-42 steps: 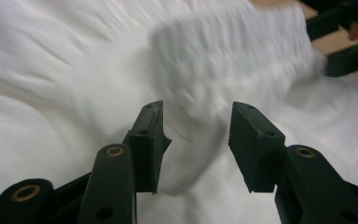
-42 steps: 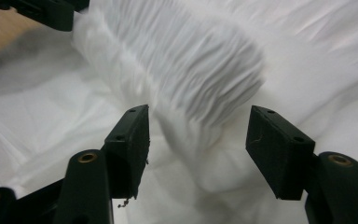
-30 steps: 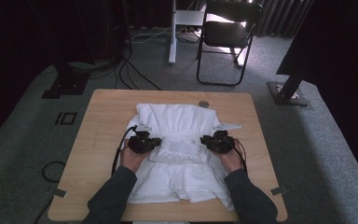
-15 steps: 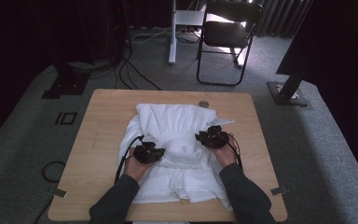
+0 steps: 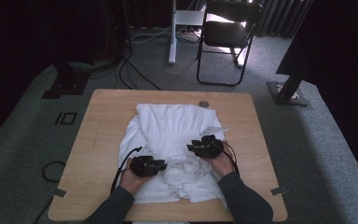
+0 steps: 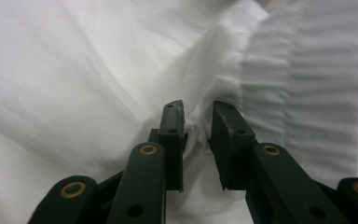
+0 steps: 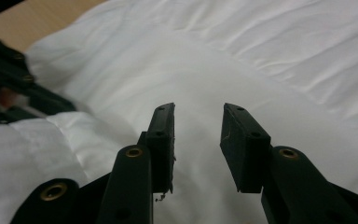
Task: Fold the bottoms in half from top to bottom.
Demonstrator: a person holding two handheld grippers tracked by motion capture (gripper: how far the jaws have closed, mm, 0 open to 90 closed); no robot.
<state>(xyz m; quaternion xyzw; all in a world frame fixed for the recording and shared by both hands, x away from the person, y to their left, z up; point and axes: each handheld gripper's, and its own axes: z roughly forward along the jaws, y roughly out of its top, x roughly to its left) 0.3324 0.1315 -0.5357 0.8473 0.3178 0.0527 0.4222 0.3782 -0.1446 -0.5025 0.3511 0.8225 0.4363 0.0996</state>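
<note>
Your left gripper (image 6: pixel 196 126), jaws just opening, has a fold of the white garment (image 5: pixel 177 126) between them. Your right gripper (image 7: pixel 197 128), also opening, stands spread above the cloth near the table's (image 5: pixel 98 135) front edge.

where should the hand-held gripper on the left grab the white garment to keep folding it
Best at the raised fold of the white garment that sits between the left hand-held gripper jaws, which have just been opening. It stands up in a ridge beside the ribbed band, so coming level from the person's side probably suits; flat cloth offers no pinch.
</note>
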